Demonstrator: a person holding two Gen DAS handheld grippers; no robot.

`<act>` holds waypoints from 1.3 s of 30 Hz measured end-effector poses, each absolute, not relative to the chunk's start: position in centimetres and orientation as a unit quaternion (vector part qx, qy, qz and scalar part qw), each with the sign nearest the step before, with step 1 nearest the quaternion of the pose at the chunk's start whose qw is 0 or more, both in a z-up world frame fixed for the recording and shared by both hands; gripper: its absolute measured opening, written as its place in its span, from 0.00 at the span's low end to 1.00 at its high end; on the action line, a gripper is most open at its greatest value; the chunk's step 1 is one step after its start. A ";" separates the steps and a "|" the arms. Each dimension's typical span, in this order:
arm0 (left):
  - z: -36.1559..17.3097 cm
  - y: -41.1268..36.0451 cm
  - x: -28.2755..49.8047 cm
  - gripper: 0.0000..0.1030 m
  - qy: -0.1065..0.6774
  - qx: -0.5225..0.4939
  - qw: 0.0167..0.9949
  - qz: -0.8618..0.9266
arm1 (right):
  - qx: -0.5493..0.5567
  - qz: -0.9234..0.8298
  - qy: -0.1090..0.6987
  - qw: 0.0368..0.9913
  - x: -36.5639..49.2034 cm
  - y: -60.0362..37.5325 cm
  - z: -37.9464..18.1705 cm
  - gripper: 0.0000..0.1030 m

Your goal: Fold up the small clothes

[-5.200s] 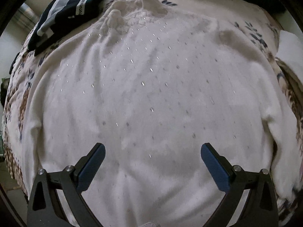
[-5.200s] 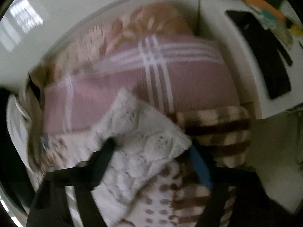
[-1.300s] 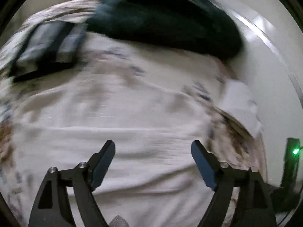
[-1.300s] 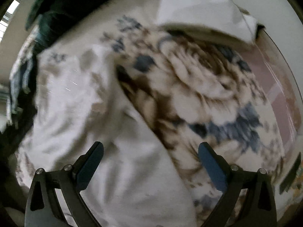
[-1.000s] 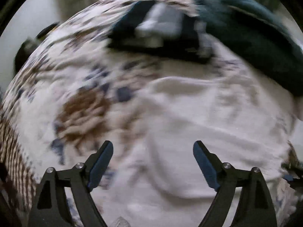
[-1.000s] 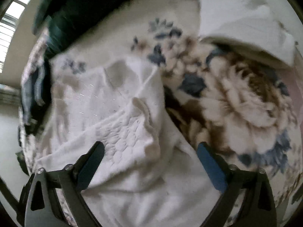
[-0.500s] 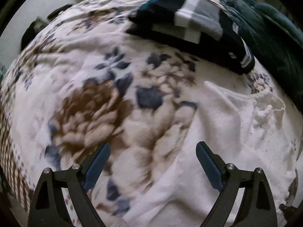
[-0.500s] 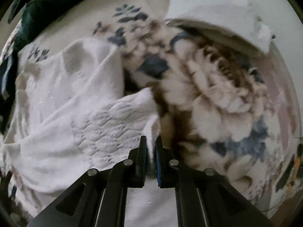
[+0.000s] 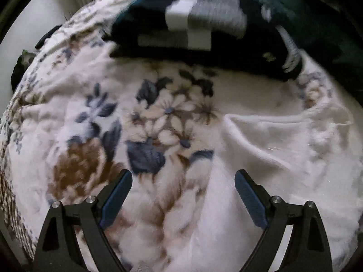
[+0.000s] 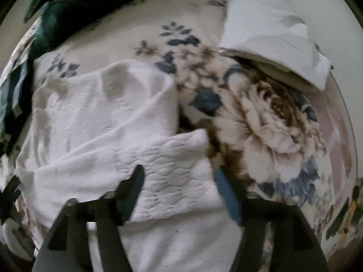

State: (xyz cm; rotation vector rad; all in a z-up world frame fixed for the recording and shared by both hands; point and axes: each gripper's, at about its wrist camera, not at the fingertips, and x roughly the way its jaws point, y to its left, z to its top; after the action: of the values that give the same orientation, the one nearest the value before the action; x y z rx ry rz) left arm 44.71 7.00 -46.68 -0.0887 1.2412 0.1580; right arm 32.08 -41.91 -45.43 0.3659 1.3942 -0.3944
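A white knit sweater (image 10: 95, 122) with small shiny flecks lies on the flowered blanket (image 10: 267, 122). Its right sleeve (image 10: 168, 170) is folded across the body. My right gripper (image 10: 179, 181) is open just over that sleeve's cuff end, holding nothing. In the left wrist view the sweater (image 9: 283, 149) lies at the right, its left sleeve running down the middle. My left gripper (image 9: 183, 188) is open and empty above the blanket (image 9: 90, 122) at the sweater's left edge.
A folded navy, grey and white striped garment (image 9: 199, 22) lies at the far edge of the blanket, with a dark green garment (image 9: 317, 15) beside it. A folded white cloth (image 10: 270, 36) lies at the far right in the right wrist view.
My right gripper was shut on the sleeve cuff half a second ago and has opened, leaving the sleeve folded over the body. My left gripper has moved closer to the striped garment.
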 end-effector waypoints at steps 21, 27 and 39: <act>-33.8 -1.3 32.1 0.90 0.574 0.008 0.818 -0.037 | 0.044 -0.174 0.578 0.796 25.8 -30.9 -33.1 0.96; -32.4 -2.9 30.2 0.90 0.566 0.013 0.823 -0.041 | 0.073 -0.161 0.563 0.807 24.0 -31.0 -30.8 0.96; -34.2 -10.9 25.9 0.90 0.589 -0.019 0.808 0.015 | 0.216 -0.054 0.606 0.764 23.8 -41.8 -34.6 0.96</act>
State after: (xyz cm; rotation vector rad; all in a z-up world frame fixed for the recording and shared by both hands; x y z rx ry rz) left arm 25.95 -10.93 -34.21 -0.0400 1.2592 0.0328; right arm 23.78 -41.76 -34.58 0.4703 1.3172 -0.1163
